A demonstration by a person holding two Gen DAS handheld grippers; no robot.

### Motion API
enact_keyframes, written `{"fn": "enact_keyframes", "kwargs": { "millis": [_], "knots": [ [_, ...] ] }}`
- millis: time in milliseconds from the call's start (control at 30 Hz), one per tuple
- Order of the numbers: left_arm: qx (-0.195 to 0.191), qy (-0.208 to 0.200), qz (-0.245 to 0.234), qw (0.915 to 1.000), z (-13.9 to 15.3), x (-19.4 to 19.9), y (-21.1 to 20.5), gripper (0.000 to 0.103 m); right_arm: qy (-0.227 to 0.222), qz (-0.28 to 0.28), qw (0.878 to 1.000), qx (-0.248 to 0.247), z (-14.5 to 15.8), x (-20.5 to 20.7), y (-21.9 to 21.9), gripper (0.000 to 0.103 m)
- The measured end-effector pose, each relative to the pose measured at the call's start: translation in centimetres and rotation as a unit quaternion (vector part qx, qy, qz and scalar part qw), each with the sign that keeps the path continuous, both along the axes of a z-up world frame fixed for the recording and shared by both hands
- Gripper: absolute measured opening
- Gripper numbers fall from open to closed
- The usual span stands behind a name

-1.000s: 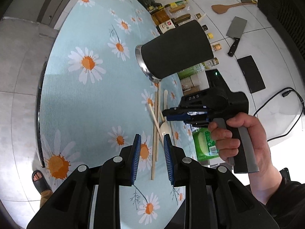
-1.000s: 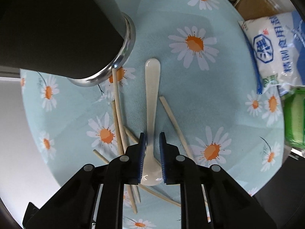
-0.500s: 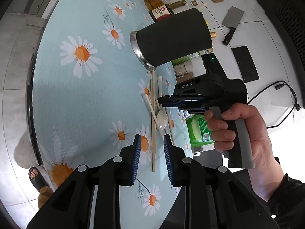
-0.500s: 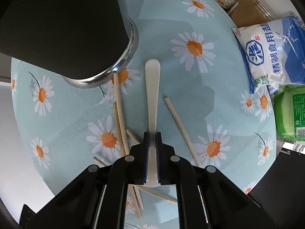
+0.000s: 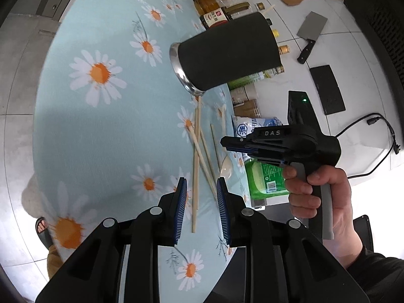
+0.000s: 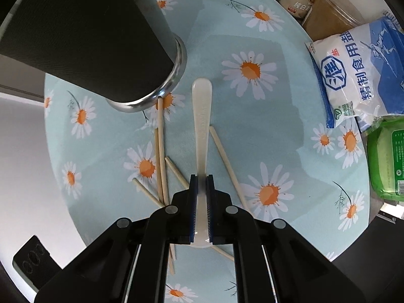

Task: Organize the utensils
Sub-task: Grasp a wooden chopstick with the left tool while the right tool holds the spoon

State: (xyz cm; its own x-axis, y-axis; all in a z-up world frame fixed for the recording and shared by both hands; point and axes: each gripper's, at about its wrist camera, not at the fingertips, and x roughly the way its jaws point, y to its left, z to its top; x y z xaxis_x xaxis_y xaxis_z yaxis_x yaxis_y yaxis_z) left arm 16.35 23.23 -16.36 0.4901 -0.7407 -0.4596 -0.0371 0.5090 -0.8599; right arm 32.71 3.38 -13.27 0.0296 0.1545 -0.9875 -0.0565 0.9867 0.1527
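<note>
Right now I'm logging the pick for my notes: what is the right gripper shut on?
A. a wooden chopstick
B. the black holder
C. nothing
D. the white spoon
D: in the right wrist view the right gripper has its blue pads pressed on the neck of the white spoon, while the chopsticks lie loose on the tablecloth.

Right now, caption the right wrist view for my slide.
Right gripper shut on the white spoon above scattered chopsticks, beside the black utensil holder.
</note>
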Motion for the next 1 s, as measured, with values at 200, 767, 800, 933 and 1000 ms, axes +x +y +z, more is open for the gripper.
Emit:
{"fn": "enact_keyframes", "kwargs": {
  "millis": [200,767,800,933,1000],
  "knots": [
    [-0.004,0.012,0.008,0.9999,0.4,0.3,-3.0,0.023,-0.004,0.031,0.998,0.052,1.3,0.0,-2.7,0.008],
    [0.042,0.127,0.089,0.987,-0.3,2.7,-10.2,0.023,-0.044,0.135,0.976,0.166,6.5,0.3,-9.0,0.008],
    [0.05,0.136,0.096,0.9848,-0.4,2.8,-10.3,0.023,-0.043,0.139,0.974,0.173,6.6,0.3,-9.3,0.008],
    [0.097,0.168,0.132,0.972,-0.4,3.2,-11.1,0.023,-0.046,0.158,0.967,0.192,7.1,0.7,-10.8,0.008],
    [0.11,0.18,0.149,0.9663,-0.2,3.4,-11.3,0.023,-0.046,0.164,0.964,0.204,7.1,0.7,-11.2,0.008]
  ]
}}
